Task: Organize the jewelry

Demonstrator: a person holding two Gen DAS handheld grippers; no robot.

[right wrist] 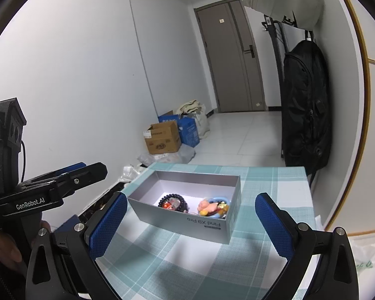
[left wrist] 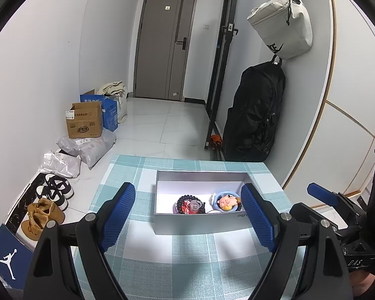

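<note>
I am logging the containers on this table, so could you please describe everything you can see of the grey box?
The grey box is an open, lidless rectangular carton, seemingly cardboard, grey outside and white inside. "Find X9 Pro" is printed upside down on its near wall. It sits flat on the checked tablecloth. Inside lie a dark bead bracelet on the left and a pink pig charm on the right. Neither gripper touches it.

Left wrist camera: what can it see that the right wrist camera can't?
Only the left wrist view shows the shoes on the floor and the Jordan shoebox. Only the right wrist view shows the box's "Find X9 Pro" lettering clearly. Both show the open box on the checkered tablecloth, with the dark bead bracelet and pig charm inside.
</note>
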